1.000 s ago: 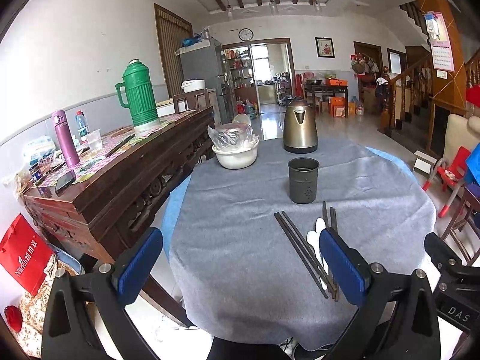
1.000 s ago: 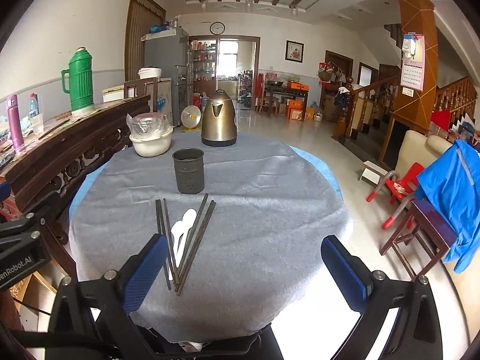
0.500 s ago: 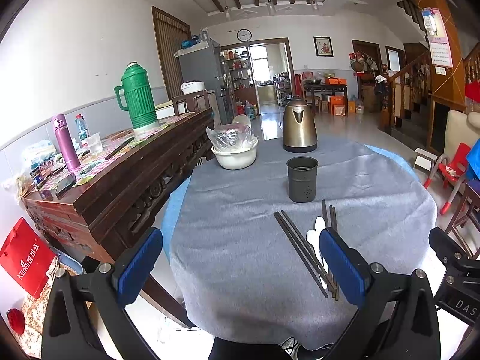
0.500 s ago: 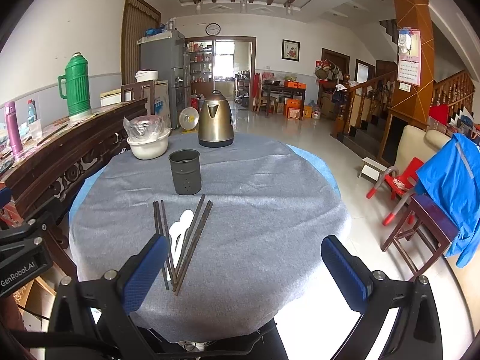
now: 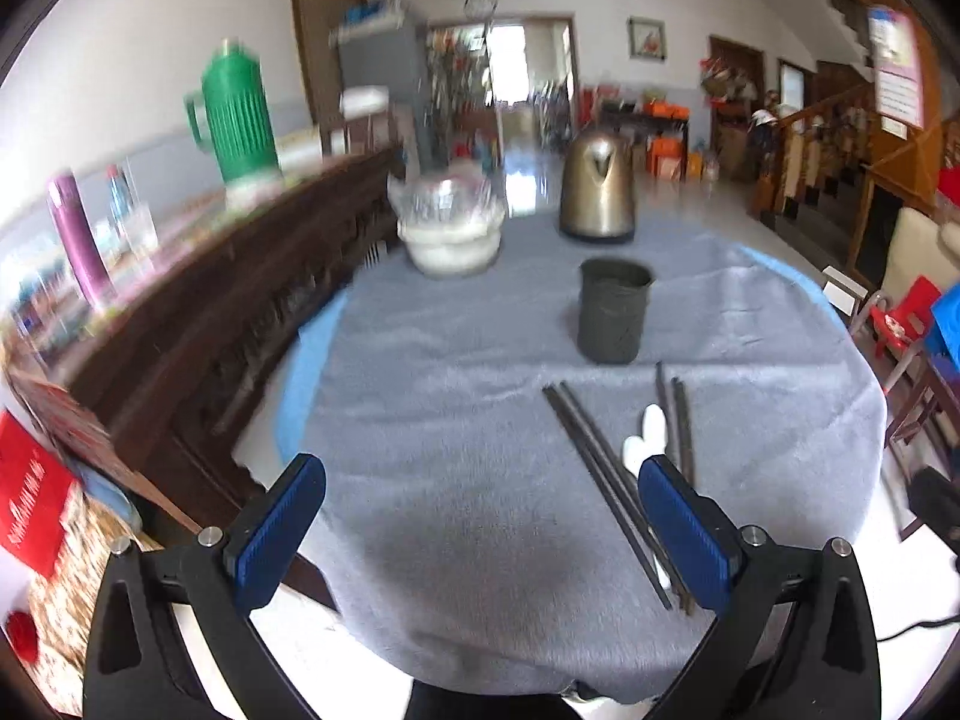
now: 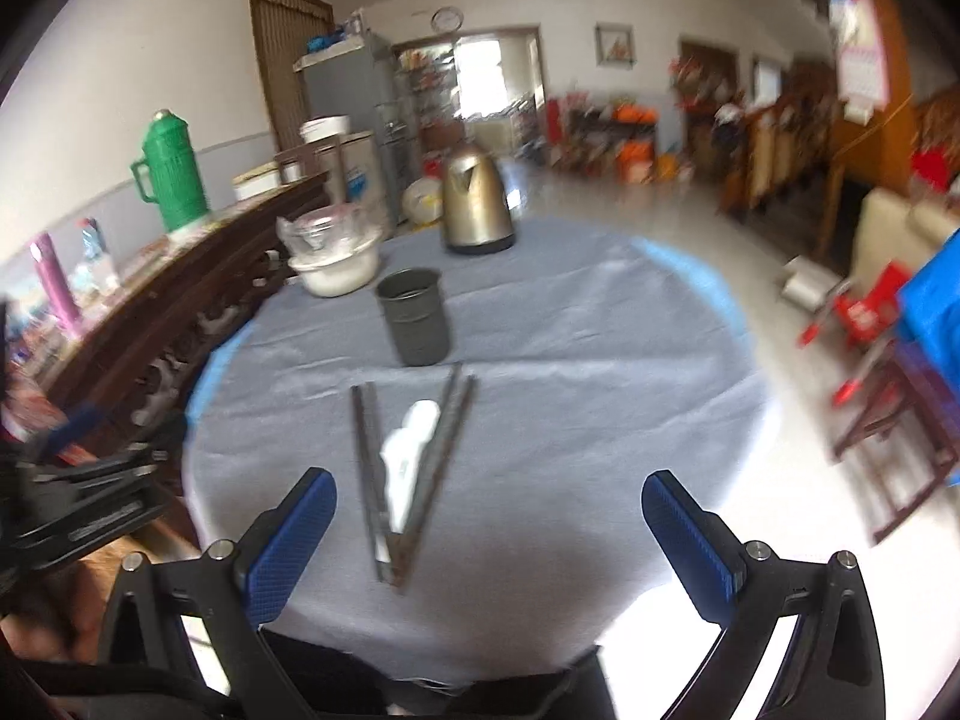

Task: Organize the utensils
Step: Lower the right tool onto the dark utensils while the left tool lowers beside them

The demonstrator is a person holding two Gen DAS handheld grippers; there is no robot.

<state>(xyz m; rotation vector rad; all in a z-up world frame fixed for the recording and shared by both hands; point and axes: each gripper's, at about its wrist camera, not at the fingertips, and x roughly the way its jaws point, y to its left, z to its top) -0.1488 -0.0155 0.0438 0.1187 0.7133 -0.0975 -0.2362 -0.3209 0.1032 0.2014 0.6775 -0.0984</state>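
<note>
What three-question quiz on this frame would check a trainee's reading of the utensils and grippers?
1. True or false: the dark holder cup already has chopsticks standing in it.
2. What white items lie between the chopstick pairs?
3. Which stands farther back on the table: A) kettle, B) holder cup?

Key: 1. False; they lie flat on the cloth. 2. Spoons. 3. A. The left gripper and the right gripper are both open, holding nothing.
</note>
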